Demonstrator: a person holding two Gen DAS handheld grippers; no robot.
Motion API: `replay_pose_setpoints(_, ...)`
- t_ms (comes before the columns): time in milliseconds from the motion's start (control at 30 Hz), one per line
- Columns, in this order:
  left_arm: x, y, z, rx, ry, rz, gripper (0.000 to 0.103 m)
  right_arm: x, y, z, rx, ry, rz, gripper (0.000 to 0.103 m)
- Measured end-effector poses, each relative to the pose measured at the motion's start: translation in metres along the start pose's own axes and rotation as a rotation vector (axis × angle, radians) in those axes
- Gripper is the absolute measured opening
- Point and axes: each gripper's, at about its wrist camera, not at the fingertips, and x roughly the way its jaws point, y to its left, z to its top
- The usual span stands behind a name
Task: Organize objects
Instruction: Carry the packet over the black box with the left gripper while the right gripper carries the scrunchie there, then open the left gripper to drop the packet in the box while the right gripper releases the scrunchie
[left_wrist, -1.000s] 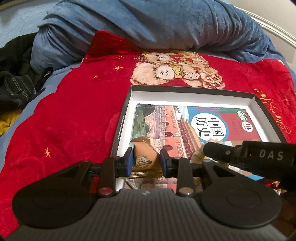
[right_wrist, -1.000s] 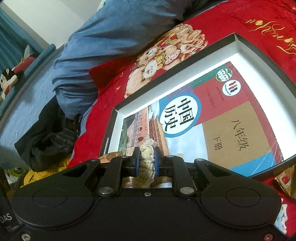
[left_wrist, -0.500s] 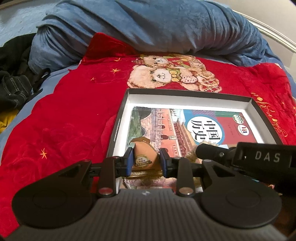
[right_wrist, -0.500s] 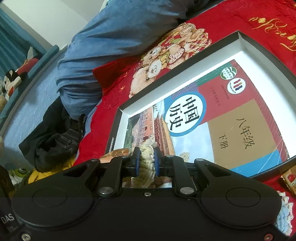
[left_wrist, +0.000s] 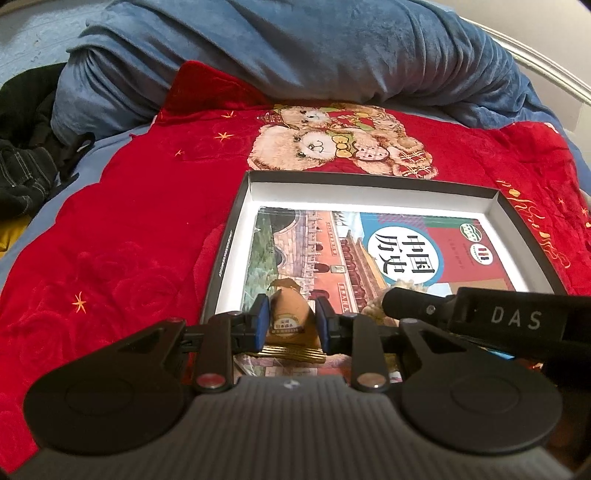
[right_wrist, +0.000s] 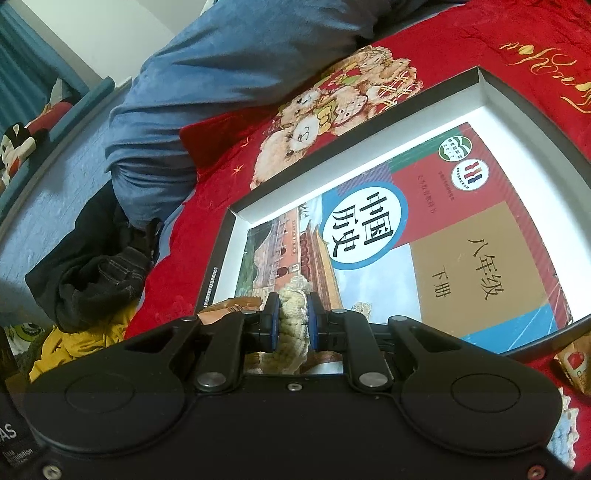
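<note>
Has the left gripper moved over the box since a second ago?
No. The left gripper, shut on the snack packet, stays at the box's near-left corner.

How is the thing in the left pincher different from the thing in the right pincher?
The snack packet in the left gripper is smooth, orange-brown and carries a round label; the crochet piece in the right gripper is cream, bumpy yarn. The packet keeps the left jaws wider apart; the crochet piece is squeezed thin between the right jaws. Both are held over the near end of the box, above the book.
</note>
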Motion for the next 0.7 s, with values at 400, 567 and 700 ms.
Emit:
replay_pose_setpoints(400, -0.001, 0.001, 0.000, -0.012, -0.005, -0.001, 0.051, 0.004, 0.006, -0.001, -0.036, 0.039, -0.022, 0.018)
replay_pose_setpoints(567, -0.007, 0.007, 0.003, -0.046, -0.020, 0.012, 0.065, -0.002, 0.004, 0.002, -0.012, 0.045, -0.015, 0.029)
replay_pose_setpoints(700, -0.017, 0.016, 0.007, -0.081, -0.039, 0.001, 0.076, -0.013, 0.005, 0.005, -0.009, 0.019, -0.014, 0.044)
